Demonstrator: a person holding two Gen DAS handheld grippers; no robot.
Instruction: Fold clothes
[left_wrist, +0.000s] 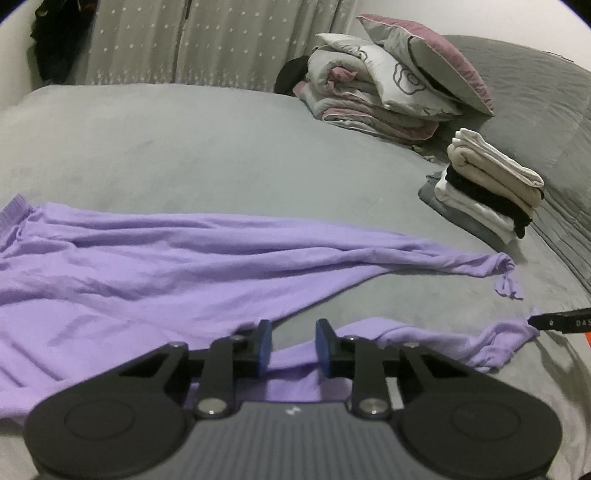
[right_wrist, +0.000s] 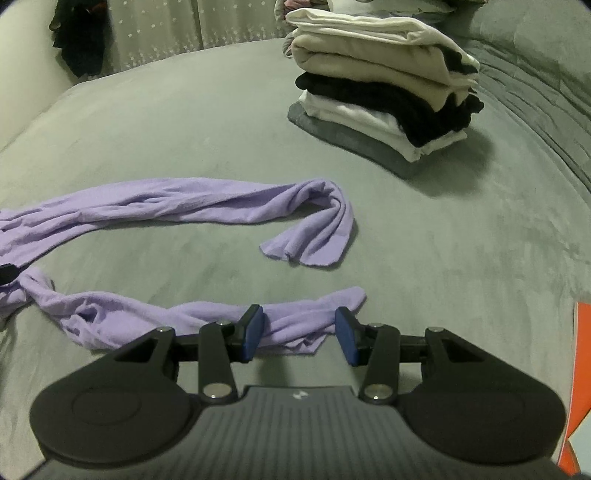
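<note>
A lilac long-sleeved garment (left_wrist: 184, 266) lies spread and wrinkled on the grey bed (left_wrist: 184, 147). My left gripper (left_wrist: 294, 345) hovers low over its near edge. The blue pads stand a little apart, with lilac cloth and a strip of bed showing between them. In the right wrist view the far sleeve (right_wrist: 207, 203) curls back on itself, and the near sleeve (right_wrist: 177, 314) runs under my right gripper (right_wrist: 300, 339). That gripper's pads stand wide either side of the sleeve end. A black finger of the right gripper (left_wrist: 554, 322) shows at the sleeve tip in the left wrist view.
A stack of folded clothes (right_wrist: 384, 85) in white, beige, black and grey sits on the bed to the far right. Behind it lies a heap of bedding and pillows (left_wrist: 388, 81). A starred curtain (left_wrist: 203, 40) hangs at the back. An orange object (right_wrist: 580, 369) borders the right edge.
</note>
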